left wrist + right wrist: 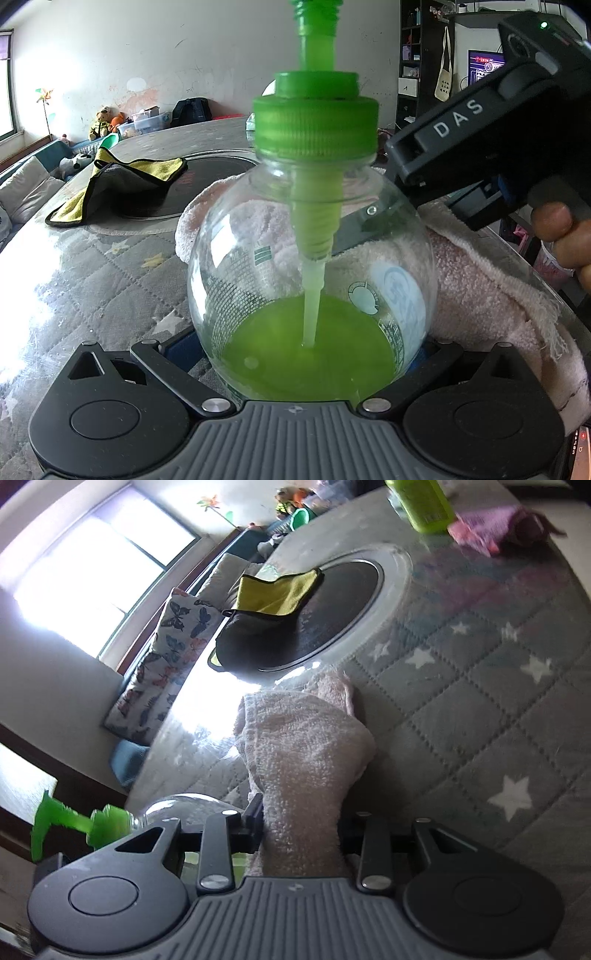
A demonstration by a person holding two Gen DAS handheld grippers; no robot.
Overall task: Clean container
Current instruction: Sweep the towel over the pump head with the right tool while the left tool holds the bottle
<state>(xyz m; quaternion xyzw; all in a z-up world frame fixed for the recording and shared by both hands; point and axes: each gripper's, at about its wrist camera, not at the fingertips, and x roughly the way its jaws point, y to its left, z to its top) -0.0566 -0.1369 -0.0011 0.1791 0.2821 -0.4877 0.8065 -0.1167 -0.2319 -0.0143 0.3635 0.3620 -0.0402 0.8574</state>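
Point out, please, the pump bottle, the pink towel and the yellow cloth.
pump bottle (314,258): left wrist view, clear round body.
pink towel (306,753): right wrist view, middle of the bunched terry.
yellow cloth (147,168): left wrist view, yellow upper fold.

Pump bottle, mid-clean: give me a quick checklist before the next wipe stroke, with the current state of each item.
1. Left gripper around the pump bottle: ok, bottle upright between its fingers.
2. Right gripper shut on the pink towel: ok.
3. Towel touching the bottle: ok, it wraps behind the glass in the left wrist view.
4. Green cap seated on the neck: ok; how tightly, cannot tell.
5. Green liquid contained: ok, pooled at the bottom.
6. Glass already clean: cannot tell.
7. Yellow cloth out of the way: ok, lying apart on the table.
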